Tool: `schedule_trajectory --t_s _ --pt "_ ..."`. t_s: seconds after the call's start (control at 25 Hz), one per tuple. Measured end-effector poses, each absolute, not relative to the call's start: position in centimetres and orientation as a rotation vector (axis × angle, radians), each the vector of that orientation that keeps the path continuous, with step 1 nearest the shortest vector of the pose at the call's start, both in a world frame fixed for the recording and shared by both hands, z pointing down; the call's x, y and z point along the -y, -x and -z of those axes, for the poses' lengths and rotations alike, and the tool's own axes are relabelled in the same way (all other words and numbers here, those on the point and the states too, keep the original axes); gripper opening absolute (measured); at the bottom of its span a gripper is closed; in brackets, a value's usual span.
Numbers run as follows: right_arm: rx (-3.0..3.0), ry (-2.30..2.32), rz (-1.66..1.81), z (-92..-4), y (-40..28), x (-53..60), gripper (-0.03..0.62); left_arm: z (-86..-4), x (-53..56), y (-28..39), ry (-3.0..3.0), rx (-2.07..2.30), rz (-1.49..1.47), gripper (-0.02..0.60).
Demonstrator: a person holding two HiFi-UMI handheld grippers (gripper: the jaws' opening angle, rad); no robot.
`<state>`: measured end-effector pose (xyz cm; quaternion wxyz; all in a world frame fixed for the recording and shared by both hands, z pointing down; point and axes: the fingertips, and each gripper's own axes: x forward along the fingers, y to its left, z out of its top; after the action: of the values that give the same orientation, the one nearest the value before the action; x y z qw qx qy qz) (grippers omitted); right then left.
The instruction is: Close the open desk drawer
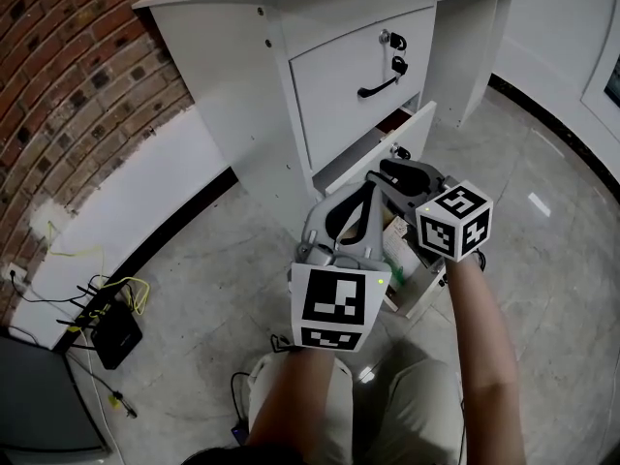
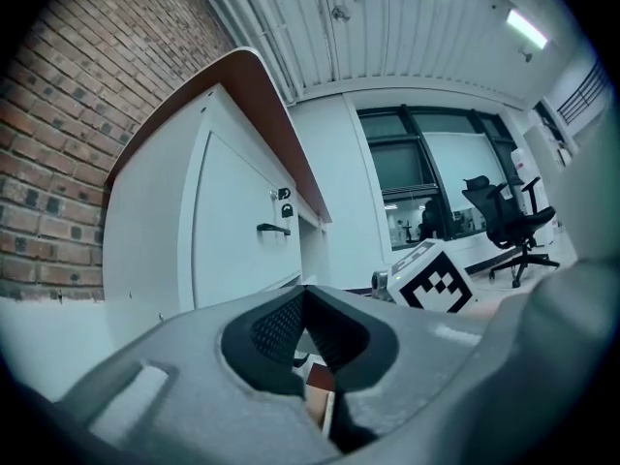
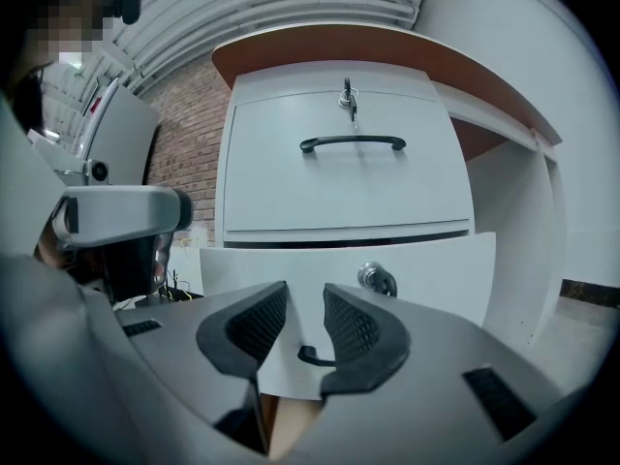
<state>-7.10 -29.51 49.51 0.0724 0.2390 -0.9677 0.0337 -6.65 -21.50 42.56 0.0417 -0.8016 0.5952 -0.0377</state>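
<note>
Approach step: right gripper (image 3: 305, 310), jaws apart and empty, faces the open drawer (image 3: 436, 269) front at lower centre; left gripper (image 2: 306, 303) closed, empty; next move should be a square push inward

Matt white laminate desk (image 1: 232, 95), rough brick wall (image 1: 68, 85), glossy stone floor (image 1: 223, 279).

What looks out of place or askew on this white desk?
The lower drawer stands pulled out from the desk, while the upper drawer above it sits shut and flush. The right gripper faces its front with open jaws. I see no spill.
</note>
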Motion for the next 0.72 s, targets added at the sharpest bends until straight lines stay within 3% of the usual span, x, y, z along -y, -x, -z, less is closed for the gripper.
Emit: schedule_trajectory --t_s 0.72 --pt "2.91 -0.703 -0.15 -48.8 8.7 30.7 0.13 -42.6 22.5 8.8 2.502 -1.899 -0.046 0.006"
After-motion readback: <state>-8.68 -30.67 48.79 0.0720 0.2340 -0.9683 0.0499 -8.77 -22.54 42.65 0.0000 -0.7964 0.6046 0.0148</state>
